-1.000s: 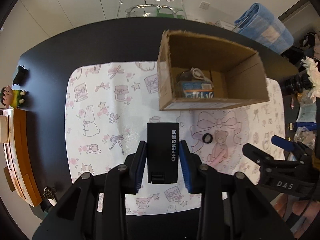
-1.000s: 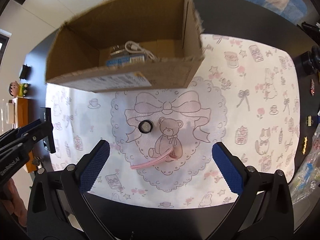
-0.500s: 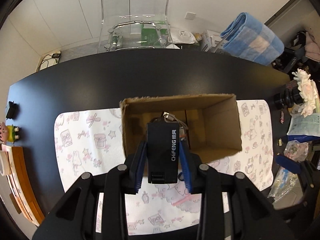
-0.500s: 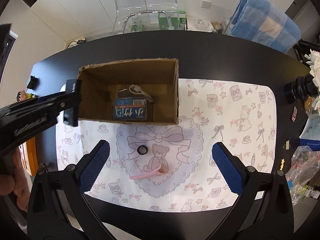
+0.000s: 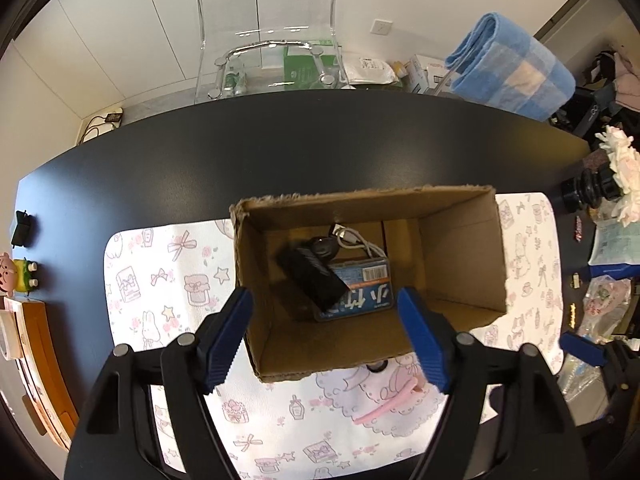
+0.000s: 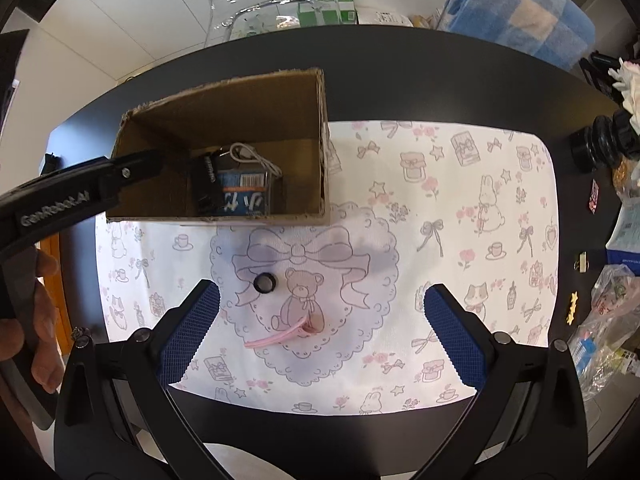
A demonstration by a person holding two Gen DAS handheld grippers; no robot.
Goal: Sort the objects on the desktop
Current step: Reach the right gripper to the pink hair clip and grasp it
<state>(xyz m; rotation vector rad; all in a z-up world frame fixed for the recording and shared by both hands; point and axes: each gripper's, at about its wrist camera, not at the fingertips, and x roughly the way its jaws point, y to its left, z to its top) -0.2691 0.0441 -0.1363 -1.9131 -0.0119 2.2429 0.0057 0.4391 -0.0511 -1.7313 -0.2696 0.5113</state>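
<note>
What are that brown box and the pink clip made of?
The box looks like plain matte corrugated cardboard: brown, with ragged, fuzzy cut edges. The pink clip seems to be smooth plastic with a slight sheen, though coated metal is possible; it is too small to tell.

The cardboard box [image 6: 224, 152] stands on the mat's [image 6: 460, 208] far left part, holding a carton [image 5: 358, 292] with a black device [image 5: 314, 280] lying across it and what seems a cable [image 5: 352, 240] behind. Near the mat's front edge lie a small ring [image 6: 264, 282] and, nearer still, a hair clip [image 6: 286, 334].
</note>
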